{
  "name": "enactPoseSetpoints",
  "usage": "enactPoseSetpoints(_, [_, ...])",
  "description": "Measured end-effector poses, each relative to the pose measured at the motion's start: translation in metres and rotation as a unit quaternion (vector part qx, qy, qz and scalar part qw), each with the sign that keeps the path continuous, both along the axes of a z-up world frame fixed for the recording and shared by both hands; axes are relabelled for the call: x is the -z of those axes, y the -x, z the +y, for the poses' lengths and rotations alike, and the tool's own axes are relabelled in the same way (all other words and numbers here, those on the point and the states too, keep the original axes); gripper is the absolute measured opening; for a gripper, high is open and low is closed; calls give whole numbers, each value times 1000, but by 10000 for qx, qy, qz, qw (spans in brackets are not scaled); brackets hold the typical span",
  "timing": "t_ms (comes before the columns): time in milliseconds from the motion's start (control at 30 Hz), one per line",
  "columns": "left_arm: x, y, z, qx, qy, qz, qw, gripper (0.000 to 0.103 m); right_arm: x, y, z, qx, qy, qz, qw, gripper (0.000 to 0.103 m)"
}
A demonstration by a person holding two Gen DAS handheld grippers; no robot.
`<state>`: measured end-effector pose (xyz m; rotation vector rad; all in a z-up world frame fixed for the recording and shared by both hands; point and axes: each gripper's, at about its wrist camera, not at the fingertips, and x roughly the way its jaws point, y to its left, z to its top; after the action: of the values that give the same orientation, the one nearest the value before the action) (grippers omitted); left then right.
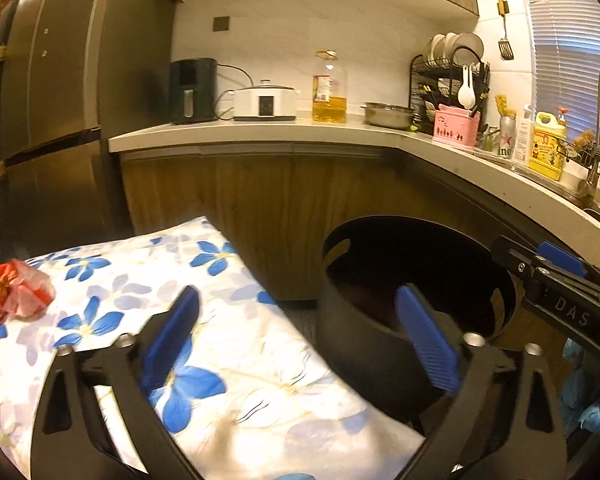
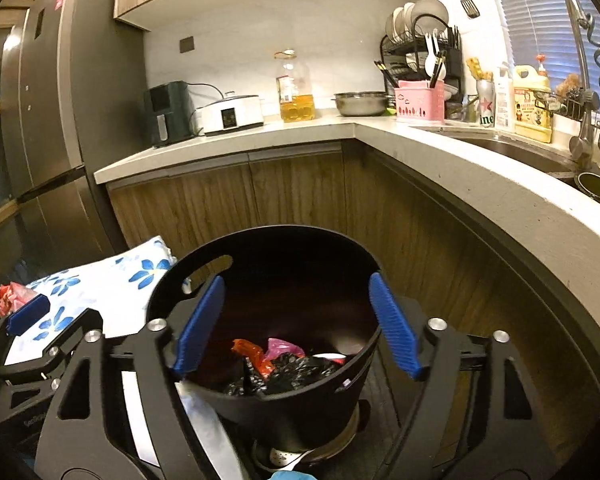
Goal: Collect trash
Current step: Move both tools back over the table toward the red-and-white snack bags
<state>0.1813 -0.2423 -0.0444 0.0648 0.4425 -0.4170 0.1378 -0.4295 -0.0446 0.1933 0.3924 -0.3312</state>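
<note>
A crumpled red and white wrapper (image 1: 12,294) lies on the flowered cloth (image 1: 228,360) at the far left, also in the right wrist view (image 2: 8,298). A black bin (image 2: 284,320) stands on the floor to the right of the cloth, holding black, red and pink trash (image 2: 284,364). It also shows in the left wrist view (image 1: 380,304). My left gripper (image 1: 300,340) is open and empty, over the cloth's right edge and the bin's near rim. My right gripper (image 2: 296,324) is open and empty, held over the bin's mouth.
A grey countertop (image 2: 460,168) curves around the back and right, carrying an air fryer (image 2: 168,114), cooker (image 2: 232,114), oil bottle (image 2: 294,88), steel bowl (image 2: 360,103), dish rack (image 2: 420,52) and sink (image 2: 540,156). A fridge (image 2: 56,100) stands left. Wooden cabinets (image 2: 260,196) are behind the bin.
</note>
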Motion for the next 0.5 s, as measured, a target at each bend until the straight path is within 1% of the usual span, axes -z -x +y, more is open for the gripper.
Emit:
enactPoseSetpoints(133, [-1, 11, 19, -155, 34, -52, 9999, 97, -2, 7, 15, -45, 14, -29, 10000, 82])
enactPoseSetpoints(233, [-3, 18, 38, -376, 63, -115, 9992, 97, -3, 11, 30, -102, 69, -69, 9999, 82])
enactPoseSetpoints(367, [-1, 24, 63, -612, 147, -90, 9980, 97, -1, 13, 56, -206, 76, -115, 9997, 82])
enactPoseSetpoints(500, [1, 27, 90, -863, 117, -58, 9962, 97, 2, 11, 77, -359, 58, -93, 9993, 82])
